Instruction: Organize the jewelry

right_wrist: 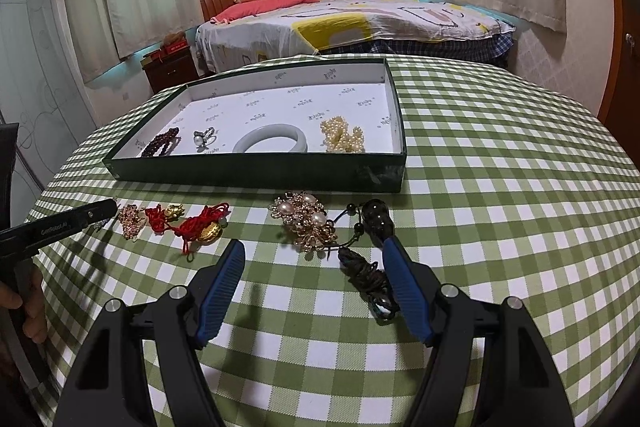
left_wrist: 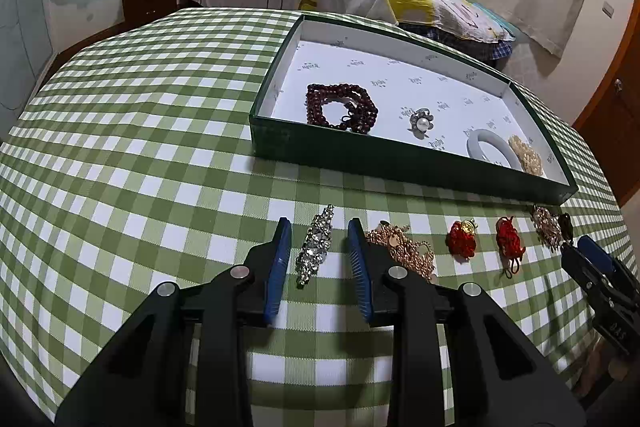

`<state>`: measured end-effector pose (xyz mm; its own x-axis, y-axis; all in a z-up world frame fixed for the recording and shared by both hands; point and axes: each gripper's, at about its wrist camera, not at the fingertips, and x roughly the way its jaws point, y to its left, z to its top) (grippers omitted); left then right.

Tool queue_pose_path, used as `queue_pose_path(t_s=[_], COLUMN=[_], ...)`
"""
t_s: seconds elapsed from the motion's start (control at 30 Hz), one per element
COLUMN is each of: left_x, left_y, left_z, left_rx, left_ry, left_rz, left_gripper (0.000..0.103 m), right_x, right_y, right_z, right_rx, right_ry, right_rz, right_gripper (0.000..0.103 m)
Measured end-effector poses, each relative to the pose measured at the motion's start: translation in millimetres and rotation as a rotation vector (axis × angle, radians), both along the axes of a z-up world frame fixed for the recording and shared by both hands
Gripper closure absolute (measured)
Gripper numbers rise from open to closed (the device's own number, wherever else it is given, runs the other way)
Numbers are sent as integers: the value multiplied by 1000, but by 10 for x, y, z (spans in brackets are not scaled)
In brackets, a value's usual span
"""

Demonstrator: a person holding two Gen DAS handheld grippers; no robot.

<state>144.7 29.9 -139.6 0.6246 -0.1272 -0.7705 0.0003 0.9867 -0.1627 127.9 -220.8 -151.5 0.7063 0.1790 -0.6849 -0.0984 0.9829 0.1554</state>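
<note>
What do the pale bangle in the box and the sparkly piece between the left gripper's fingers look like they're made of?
The bangle looks like polished jade or a similar stone, possibly glass: pale, milky, smooth, with a soft sheen. The sparkly piece looks like silver-toned metal set with clear rhinestones or crystals: many small glinting facets. Real or imitation, the pictures cannot tell.

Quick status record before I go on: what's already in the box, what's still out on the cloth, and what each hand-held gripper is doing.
box: green box, open, on checked tablecloth
in box: dark red bead bracelet; pearl ring; pale bangle; pearl strand
on cloth: rhinestone clip; gold chain; two red cord charms; pearl-and-gold brooch; black bead cord
left hand-held gripper: open, fingers either side of rhinestone clip, not gripping
right hand-held gripper: open, holding nothing
</note>
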Motion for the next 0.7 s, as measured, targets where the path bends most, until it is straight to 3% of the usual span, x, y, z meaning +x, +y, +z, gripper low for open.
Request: queue_pose_path(t_s=[0.2, 0.37, 0.7], left_x=[9, 17, -33], left_y=[-10, 23, 65], left_z=[-12, -19, -16], left_rx=[13, 8, 8], left_ry=[-5, -2, -9], left_rz=[-14, -6, 0], left_gripper=[75, 90, 90], right_x=[11, 21, 133], right_y=[-23, -80, -327], right_z=[4, 31, 84], right_rx=[0, 2, 2], right_ry=[0, -6, -7], right_rz=[-6, -22, -89], right_gripper=[34, 34, 36])
